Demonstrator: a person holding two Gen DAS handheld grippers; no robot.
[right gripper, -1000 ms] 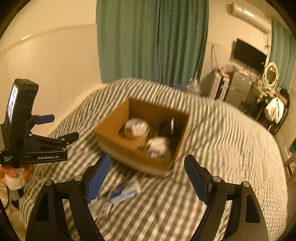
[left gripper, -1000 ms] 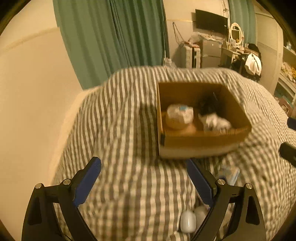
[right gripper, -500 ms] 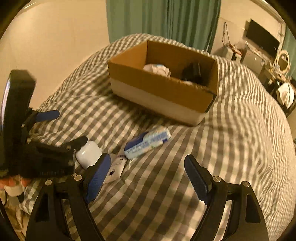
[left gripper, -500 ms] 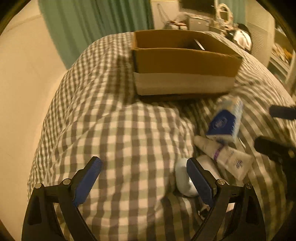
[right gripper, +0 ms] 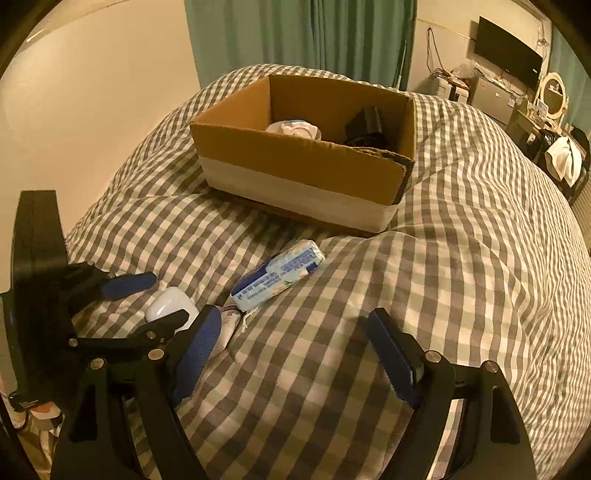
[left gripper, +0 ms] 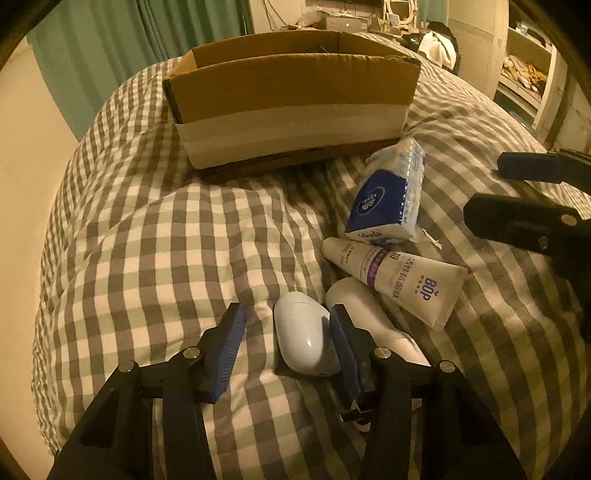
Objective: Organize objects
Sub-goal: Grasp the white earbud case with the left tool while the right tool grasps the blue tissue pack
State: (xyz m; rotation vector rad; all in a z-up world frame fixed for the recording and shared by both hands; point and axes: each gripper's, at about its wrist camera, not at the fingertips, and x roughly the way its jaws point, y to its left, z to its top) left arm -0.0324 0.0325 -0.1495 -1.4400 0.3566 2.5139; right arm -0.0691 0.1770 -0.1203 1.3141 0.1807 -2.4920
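Note:
A cardboard box (left gripper: 291,86) stands on the checked bed; the right wrist view (right gripper: 295,162) shows a white bundle (right gripper: 293,129) and a black object (right gripper: 367,122) inside it. In front of it lie a blue tissue pack (left gripper: 388,199), a white BOP tube (left gripper: 399,273), a white bottle (left gripper: 369,321) and a white oval case (left gripper: 304,336). My left gripper (left gripper: 286,332) is open around the oval case: the right pad touches it, the left pad stands apart. My right gripper (right gripper: 291,347) is open and empty above the bedspread, near the tissue pack (right gripper: 279,273).
The checked bedspread (right gripper: 461,258) covers the whole bed. A cream wall (right gripper: 92,110) runs along the left, green curtains (right gripper: 295,33) hang behind. A desk, TV and mirror (right gripper: 517,85) stand at the far right.
Both grippers have come down and forward toward the objects in front of the box. My left gripper's jaws have narrowed around the white oval case.

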